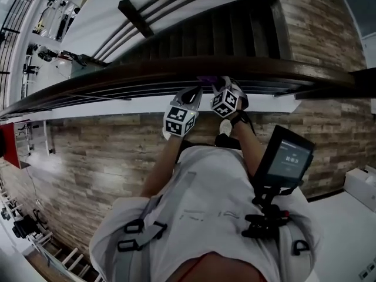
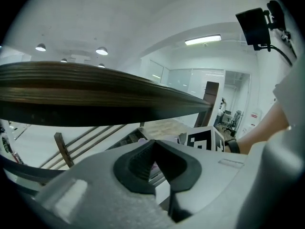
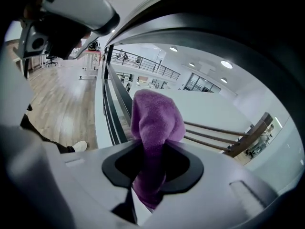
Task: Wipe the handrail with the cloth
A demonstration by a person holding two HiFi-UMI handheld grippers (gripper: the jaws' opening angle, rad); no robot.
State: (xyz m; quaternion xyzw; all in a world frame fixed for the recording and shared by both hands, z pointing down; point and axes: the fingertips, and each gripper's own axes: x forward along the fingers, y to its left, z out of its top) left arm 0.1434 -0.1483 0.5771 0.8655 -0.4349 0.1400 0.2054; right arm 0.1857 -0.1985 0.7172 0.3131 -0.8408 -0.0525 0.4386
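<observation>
The right gripper [image 3: 151, 146] clamps a purple cloth [image 3: 157, 120] that sticks out ahead of it at the handrail [image 1: 176, 69]; the left gripper [image 2: 151, 147], jaws together, sits alongside, rail just above.

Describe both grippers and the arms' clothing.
The left gripper and right gripper are light grey shells with black pads; each carries a white cube of black square markers. The person wears a white short-sleeved shirt and a dark band on the right wrist.
</observation>
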